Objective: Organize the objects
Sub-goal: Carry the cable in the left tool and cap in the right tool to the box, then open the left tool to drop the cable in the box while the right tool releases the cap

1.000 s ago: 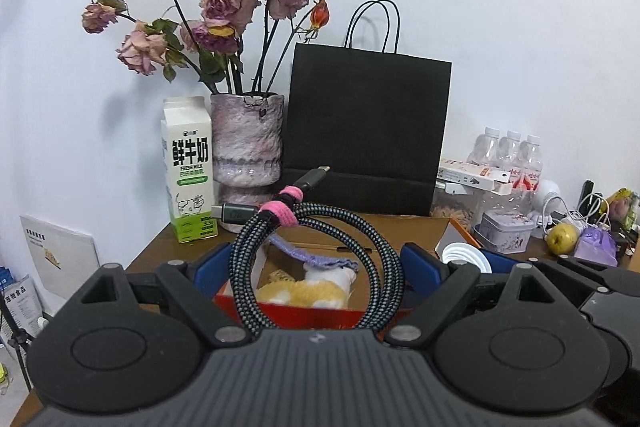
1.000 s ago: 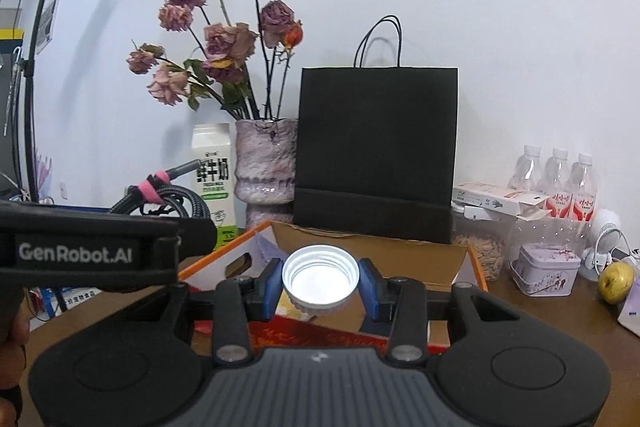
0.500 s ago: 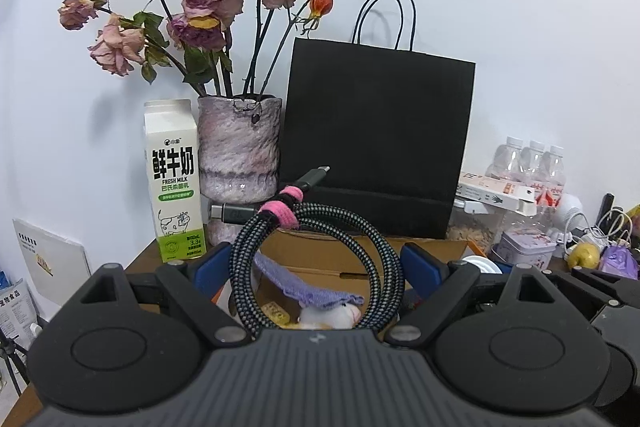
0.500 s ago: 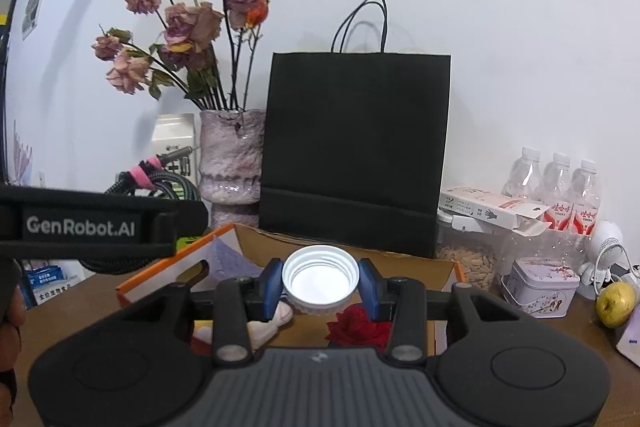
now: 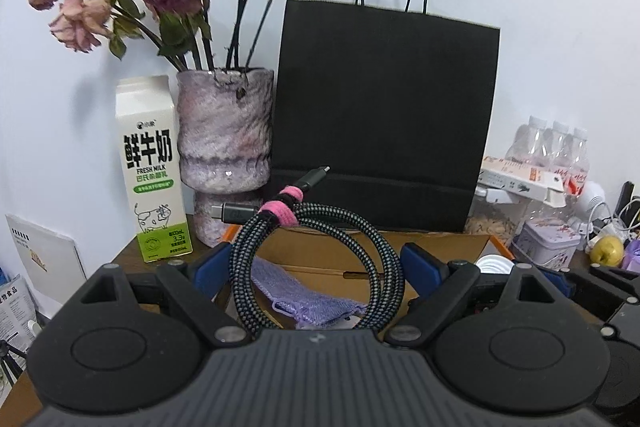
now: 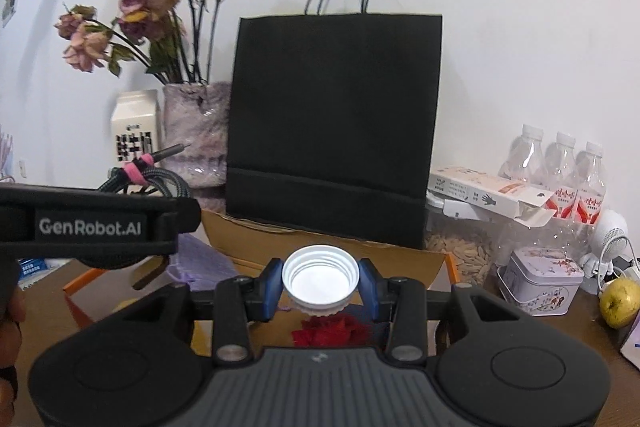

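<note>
My left gripper (image 5: pixel 316 263) is shut on a coiled braided cable (image 5: pixel 320 259) with a pink strap, held upright over an open cardboard box (image 5: pixel 360 247). A purple cloth (image 5: pixel 308 301) lies in the box. My right gripper (image 6: pixel 320 281) is shut on a white bottle cap (image 6: pixel 320 277), its open side facing the camera, above the same box (image 6: pixel 400 259). A red flower (image 6: pixel 332 331) lies in the box below the cap. The cable (image 6: pixel 148 179) and the left gripper's body show at left in the right wrist view.
A black paper bag (image 5: pixel 384 123) stands behind the box. A vase of dried roses (image 5: pixel 226 147) and a milk carton (image 5: pixel 150 171) stand to its left. Water bottles (image 6: pixel 560 167), a tin (image 6: pixel 536 283), a jar of seeds (image 6: pixel 460 251) and a green apple (image 6: pixel 620 301) are at right.
Both grippers have moved forward over the box and lower, so the bag and vase look larger. The plush toy seen in the box earlier is hidden under the left gripper now.
</note>
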A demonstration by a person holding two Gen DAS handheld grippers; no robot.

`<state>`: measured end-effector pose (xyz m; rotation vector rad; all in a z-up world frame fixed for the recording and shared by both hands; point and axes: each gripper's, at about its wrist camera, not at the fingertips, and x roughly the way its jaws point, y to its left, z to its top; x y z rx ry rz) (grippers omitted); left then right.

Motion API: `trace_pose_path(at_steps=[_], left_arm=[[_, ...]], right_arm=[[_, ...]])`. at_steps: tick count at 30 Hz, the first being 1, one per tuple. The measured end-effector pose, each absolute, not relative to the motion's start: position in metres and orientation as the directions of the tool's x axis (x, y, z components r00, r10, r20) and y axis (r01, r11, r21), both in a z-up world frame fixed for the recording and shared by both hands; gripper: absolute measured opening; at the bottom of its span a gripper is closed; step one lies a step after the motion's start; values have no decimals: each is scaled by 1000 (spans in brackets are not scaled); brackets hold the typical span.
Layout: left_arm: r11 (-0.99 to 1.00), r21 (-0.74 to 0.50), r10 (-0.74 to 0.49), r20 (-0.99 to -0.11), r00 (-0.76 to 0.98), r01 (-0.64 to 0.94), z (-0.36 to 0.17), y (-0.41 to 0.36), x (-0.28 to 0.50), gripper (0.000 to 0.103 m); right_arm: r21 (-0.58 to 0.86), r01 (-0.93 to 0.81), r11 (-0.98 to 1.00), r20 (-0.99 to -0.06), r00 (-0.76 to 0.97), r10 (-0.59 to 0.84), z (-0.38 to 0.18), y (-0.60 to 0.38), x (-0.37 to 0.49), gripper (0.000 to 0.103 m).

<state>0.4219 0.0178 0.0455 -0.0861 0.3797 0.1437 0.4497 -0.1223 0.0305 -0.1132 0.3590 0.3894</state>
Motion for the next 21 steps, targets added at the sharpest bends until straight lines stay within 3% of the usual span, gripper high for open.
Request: trace_pose_path(at_steps=[11, 14, 15, 18, 19, 21], left_arm=[[981, -27, 164, -413, 896, -192, 33, 21, 453, 91], [984, -33, 145, -433, 890, -177, 31, 21, 455, 96], [983, -35, 147, -433, 889, -180, 30, 21, 456, 100], [982, -35, 156, -420, 894, -188, 30, 21, 454, 103], [982, -35, 156, -427, 891, -188, 30, 21, 455, 103], [982, -41, 150, -435, 888, -186, 30, 22, 455, 103]], right_arm=[[-29, -368, 929, -421, 848, 323, 16, -124, 477, 39], [-22, -366, 930, -434, 842, 321, 14, -125, 480, 39], [-16, -365, 931, -440, 839, 321, 14, -125, 481, 46], [-8, -347, 938, -442, 843, 308, 14, -127, 482, 96], [-6, -342, 940, -437, 846, 305, 14, -128, 482, 102], [-4, -333, 943, -436, 849, 298, 14, -128, 482, 102]])
